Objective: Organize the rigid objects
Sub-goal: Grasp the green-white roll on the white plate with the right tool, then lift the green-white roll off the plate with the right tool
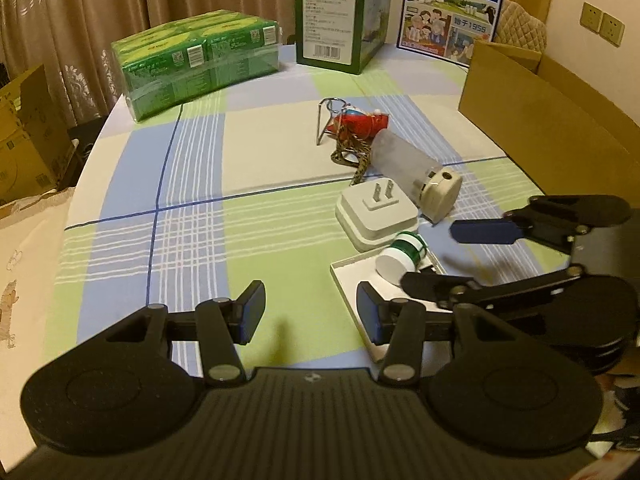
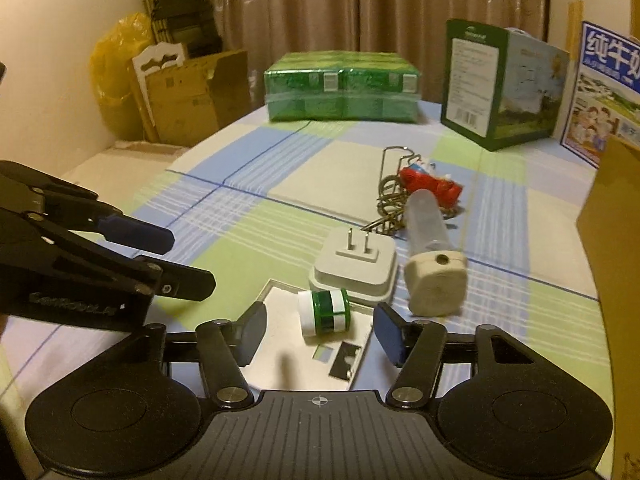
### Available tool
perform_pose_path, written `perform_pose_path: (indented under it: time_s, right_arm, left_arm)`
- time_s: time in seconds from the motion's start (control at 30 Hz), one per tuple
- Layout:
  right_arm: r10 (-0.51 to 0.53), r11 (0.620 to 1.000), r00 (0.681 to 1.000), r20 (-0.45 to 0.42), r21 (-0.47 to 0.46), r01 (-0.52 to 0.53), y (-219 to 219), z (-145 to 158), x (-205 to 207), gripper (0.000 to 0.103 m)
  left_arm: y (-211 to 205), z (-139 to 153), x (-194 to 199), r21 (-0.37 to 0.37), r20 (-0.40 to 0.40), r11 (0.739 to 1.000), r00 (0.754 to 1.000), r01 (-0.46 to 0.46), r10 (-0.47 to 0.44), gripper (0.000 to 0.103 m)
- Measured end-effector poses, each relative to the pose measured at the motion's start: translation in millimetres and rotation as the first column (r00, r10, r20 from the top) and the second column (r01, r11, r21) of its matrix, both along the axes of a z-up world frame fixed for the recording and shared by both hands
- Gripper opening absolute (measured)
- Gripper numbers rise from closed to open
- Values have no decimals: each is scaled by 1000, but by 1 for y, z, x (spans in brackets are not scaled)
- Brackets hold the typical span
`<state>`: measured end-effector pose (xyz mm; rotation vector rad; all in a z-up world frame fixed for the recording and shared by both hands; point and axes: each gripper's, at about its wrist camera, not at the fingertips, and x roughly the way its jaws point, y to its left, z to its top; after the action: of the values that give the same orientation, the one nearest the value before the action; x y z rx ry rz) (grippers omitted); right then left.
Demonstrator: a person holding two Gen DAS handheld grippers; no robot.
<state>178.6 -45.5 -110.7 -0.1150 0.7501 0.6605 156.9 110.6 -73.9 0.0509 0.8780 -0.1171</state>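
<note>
A small green and white jar point(image 1: 404, 254) point(image 2: 325, 312) lies on its side on a flat white tray point(image 1: 352, 280) point(image 2: 280, 308). My right gripper point(image 2: 322, 334) point(image 1: 452, 258) stands open, with the jar just ahead between its fingertips and a gap on each side. My left gripper point(image 1: 311, 314) point(image 2: 168, 256) is open over the tablecloth left of the tray, nothing between its fingers. Beyond lie a white plug adapter point(image 1: 376, 212) point(image 2: 354, 268), a frosted bottle with a cream cap point(image 1: 404, 160) point(image 2: 428, 224), and a red toy point(image 1: 360, 120) point(image 2: 432, 184) by a wire stand point(image 1: 328, 116).
An open cardboard box point(image 1: 540, 120) point(image 2: 612, 216) stands at the table's right. At the back stand a wrapped green pack point(image 1: 196, 60) point(image 2: 342, 88), a green carton point(image 1: 340, 16) point(image 2: 500, 80) and a blue milk box point(image 1: 452, 4). The table edge curves at the left.
</note>
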Motion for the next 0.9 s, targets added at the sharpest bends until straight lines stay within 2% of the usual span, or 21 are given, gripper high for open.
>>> perform_pose_path:
  time_s: [0.23, 0.3, 0.33, 0.47, 0.53, 0.57, 0.63, 0.8, 0.9]
  right_arm:
    - [21, 998, 1000, 7, -53, -21, 15, -18, 13, 46]
    - [22, 997, 1000, 5, -69, -22, 18, -22, 15, 40]
    - [24, 997, 1000, -1, -69, -24, 18, -23, 16, 29]
    - [-7, 999, 999, 37, -44, 9, 8, -13, 8, 29]
    - [-31, 999, 998, 58, -43, 33, -3, -5, 3, 29]
    - [-48, 998, 997, 64, -44, 51, -11, -2, 0, 28]
    - [-98, 994, 993, 67, -48, 102, -29, 1, -5, 28]
    - [-236, 970, 971, 26, -54, 237, -78, -1, -13, 29]
    - [-270, 962, 963, 3, -42, 270, -98, -3, -19, 28]
  left_arm:
    - [13, -5, 1, -62, 5, 997, 999, -48, 48, 45]
    - [16, -7, 1, -82, 1, 994, 998, -67, 68, 45]
    - [17, -8, 1, -94, -1, 993, 997, -78, 79, 45]
    - [10, -8, 0, -119, 6, 990, 997, -76, 77, 45]
    - [4, -8, 0, -129, 10, 989, 997, -75, 77, 55]
    - [0, -9, 0, -140, 10, 987, 997, -74, 76, 64]
    - [-8, -10, 0, -166, 1, 984, 998, -68, 69, 69]
    - [-34, -24, 6, -169, -35, 981, 995, -100, 95, 89]
    - [-48, -35, 11, -173, -61, 975, 990, -140, 131, 93]
